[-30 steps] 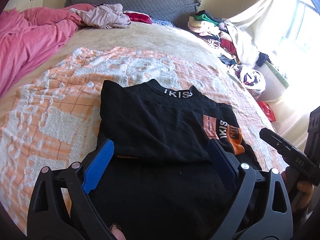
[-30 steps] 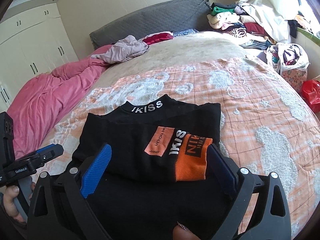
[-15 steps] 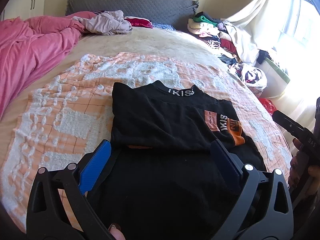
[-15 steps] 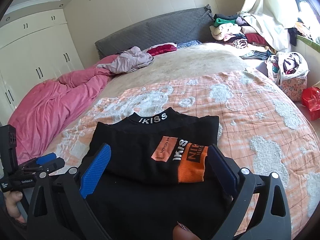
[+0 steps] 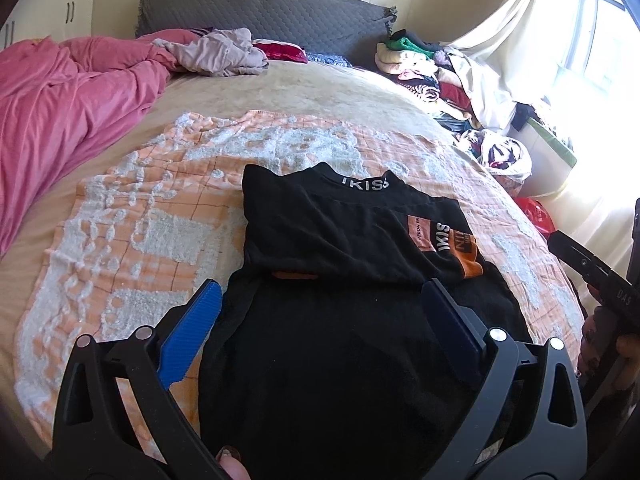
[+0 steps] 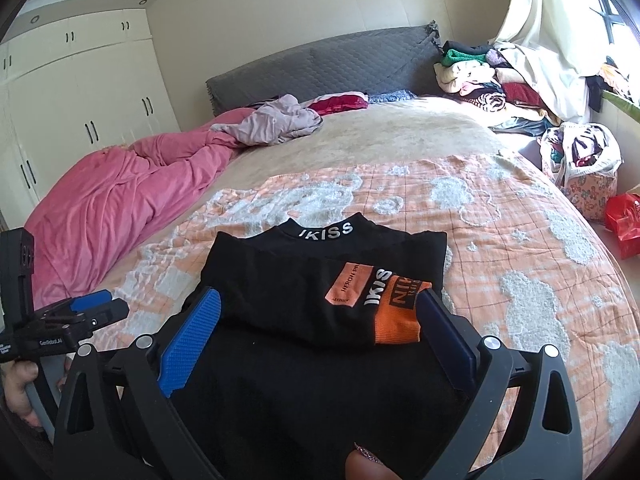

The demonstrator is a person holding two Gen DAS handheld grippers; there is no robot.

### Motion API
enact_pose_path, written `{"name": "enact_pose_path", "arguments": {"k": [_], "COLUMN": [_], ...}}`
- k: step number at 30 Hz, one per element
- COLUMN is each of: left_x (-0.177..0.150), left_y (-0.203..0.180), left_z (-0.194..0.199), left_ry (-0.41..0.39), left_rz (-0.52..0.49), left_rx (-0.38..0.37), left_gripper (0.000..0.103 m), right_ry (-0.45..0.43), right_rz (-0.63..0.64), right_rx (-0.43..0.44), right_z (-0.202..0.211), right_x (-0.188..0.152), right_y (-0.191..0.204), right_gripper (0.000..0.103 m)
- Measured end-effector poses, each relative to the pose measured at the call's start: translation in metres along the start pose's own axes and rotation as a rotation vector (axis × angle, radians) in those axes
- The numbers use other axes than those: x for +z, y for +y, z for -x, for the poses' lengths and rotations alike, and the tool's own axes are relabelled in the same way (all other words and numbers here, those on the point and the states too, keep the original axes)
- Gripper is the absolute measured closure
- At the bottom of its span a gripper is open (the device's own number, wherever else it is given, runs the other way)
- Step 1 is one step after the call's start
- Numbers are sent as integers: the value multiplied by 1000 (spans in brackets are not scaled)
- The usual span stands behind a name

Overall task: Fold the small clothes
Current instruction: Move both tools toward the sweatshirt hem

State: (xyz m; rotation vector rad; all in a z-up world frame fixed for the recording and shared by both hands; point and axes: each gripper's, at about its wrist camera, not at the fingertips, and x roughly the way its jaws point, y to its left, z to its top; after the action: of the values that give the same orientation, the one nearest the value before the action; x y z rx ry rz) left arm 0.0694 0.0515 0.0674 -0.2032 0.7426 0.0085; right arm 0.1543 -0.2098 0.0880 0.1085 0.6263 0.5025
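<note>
A black top (image 5: 340, 232) with "IKISS" on its collar lies flat on the orange and white blanket (image 5: 160, 232). Its sleeves are folded in across the chest, and an orange cuff (image 6: 396, 320) rests on the right side. My left gripper (image 5: 320, 292) hovers open over the lower half of the top, holding nothing. In its own view my right gripper (image 6: 320, 300) is also open above the black top (image 6: 288, 280), just short of the folded sleeve. Each gripper shows at the edge of the other's view: the right gripper (image 5: 592, 268) and the left gripper (image 6: 80, 312).
A pink duvet (image 6: 120, 200) is bunched along the bed's left side, with a lilac garment (image 6: 280, 120) near the grey headboard. A pile of clothes (image 6: 500, 80) and a full bag (image 6: 580, 160) sit to the right of the bed. White wardrobes (image 6: 80, 92) stand at the left.
Both grippers have drawn back and up from the top, so it looks smaller and farther off. The top itself has not moved, and both grippers stay open.
</note>
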Motion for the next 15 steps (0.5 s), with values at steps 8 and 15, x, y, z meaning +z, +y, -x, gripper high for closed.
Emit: {"name": "enact_pose_path", "arguments": {"k": [8, 15], "left_x": [-15, -26], "left_y": [8, 10], "left_z": [12, 18], "left_ry": [3, 10], "left_rz": [-5, -14], "left_rx": [30, 48], "left_gripper": [10, 10], "right_ry": [32, 51], "right_rz": [1, 1], "right_rx": [-26, -45], "right_z": [13, 20], "right_x": [-22, -36], "right_y": [-3, -3], "right_gripper": [5, 5]}}
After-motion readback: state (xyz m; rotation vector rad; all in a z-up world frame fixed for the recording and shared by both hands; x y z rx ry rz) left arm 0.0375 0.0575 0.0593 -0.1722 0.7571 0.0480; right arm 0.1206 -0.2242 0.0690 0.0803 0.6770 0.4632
